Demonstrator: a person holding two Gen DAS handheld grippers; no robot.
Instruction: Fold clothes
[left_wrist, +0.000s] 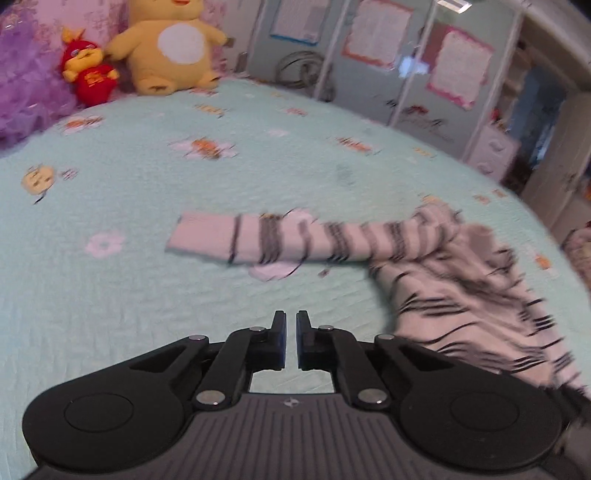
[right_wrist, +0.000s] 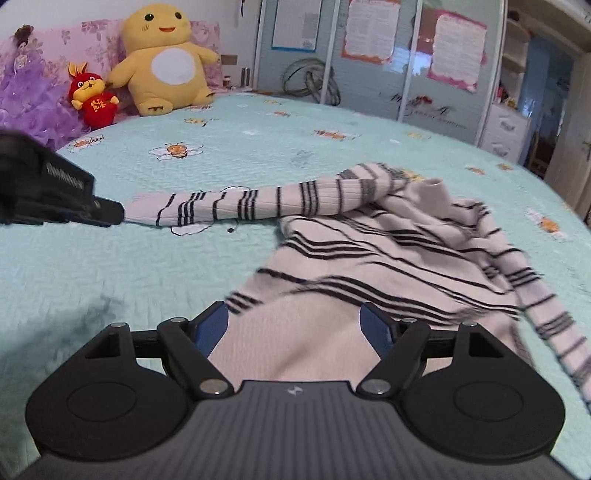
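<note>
On bedspread (right_wrist: 147, 266) — rumpled striped sweater (right_wrist: 388, 258)

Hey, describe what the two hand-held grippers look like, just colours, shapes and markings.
Both look alike: the left hand-held gripper and right hand-held gripper have black linkage arms with silver pivot pins, two round black housings, a ribbed grey body bearing a small pale logo, and blue finger pads. No cables or sleeves show.

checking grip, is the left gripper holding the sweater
No, the left gripper is nearly shut on nothing, above bare bedspread, left of the sweater.
</note>
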